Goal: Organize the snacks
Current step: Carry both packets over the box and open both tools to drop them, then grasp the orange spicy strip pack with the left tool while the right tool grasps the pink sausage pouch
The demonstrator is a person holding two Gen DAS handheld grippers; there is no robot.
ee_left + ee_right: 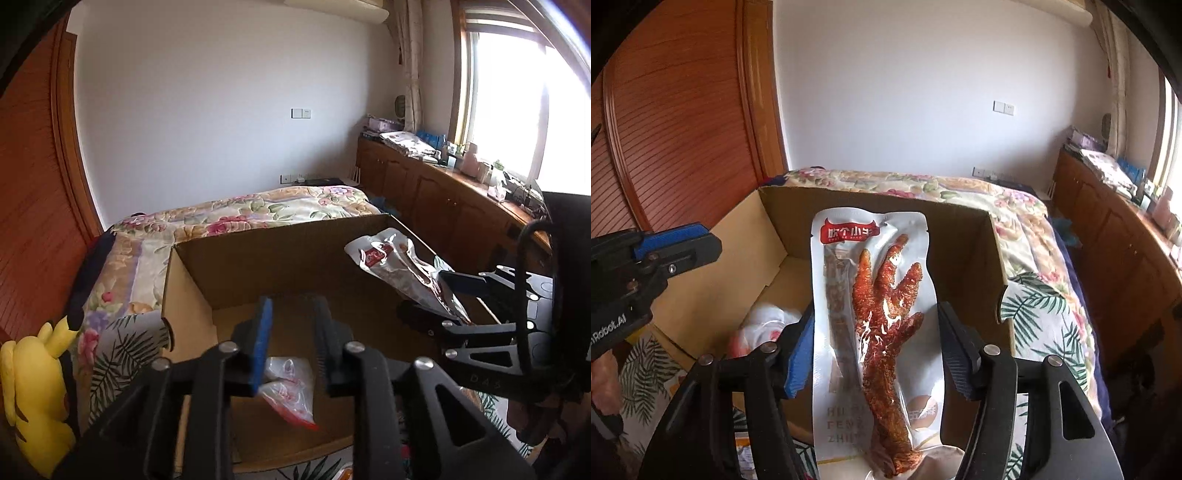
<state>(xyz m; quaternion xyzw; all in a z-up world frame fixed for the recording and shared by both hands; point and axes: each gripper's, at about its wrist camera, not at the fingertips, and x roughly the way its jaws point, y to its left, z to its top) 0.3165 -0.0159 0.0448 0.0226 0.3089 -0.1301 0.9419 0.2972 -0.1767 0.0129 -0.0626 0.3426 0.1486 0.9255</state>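
An open cardboard box [258, 266] [964, 236] stands on the bed. My right gripper [875, 343] is shut on a long chicken-foot snack packet [875, 314] and holds it over the box; the packet also shows in the left wrist view [399, 266] with the right gripper [443, 295] at the box's right side. My left gripper [291, 332] is open and empty above the box's near part; it shows at the left in the right wrist view [676, 240]. A clear snack bag with red trim [291, 387] [764, 328] lies on the box floor.
The bed has a floral quilt [258, 206] and a palm-leaf sheet [1045, 314]. A yellow plush toy [33, 391] sits at the left. Wooden cabinets [443, 192] with clutter run under the window on the right. A wooden wardrobe [676, 129] stands at the left.
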